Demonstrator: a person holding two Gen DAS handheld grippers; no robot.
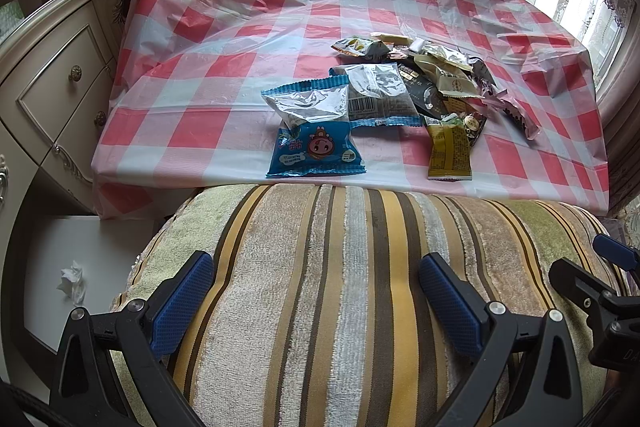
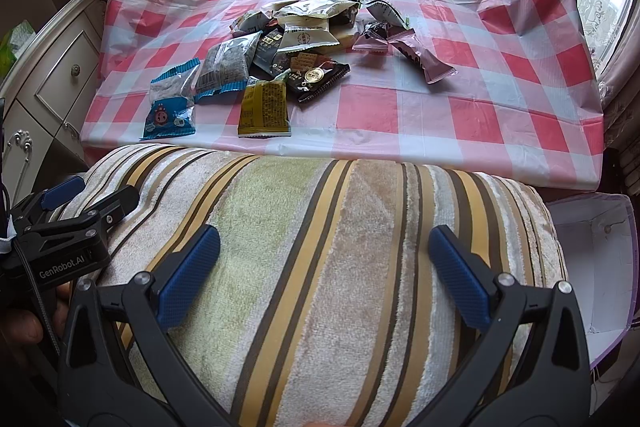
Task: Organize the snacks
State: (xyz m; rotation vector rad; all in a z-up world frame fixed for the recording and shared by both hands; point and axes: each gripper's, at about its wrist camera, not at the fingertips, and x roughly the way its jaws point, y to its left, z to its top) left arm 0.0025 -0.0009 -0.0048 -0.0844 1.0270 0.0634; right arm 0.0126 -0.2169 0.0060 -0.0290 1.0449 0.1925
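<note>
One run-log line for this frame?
phase: pre-grasp | left tool: open, over striped cushion | right tool: open | snack pile: untouched on checked tablecloth

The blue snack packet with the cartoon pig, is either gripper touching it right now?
Apart. In the left wrist view the blue pig packet lies on the checked tablecloth, while the open left gripper hangs over the striped cushion. The right gripper is equally far back.

Wrist views facing shared table [image 1: 168, 131] (side by side)
</note>
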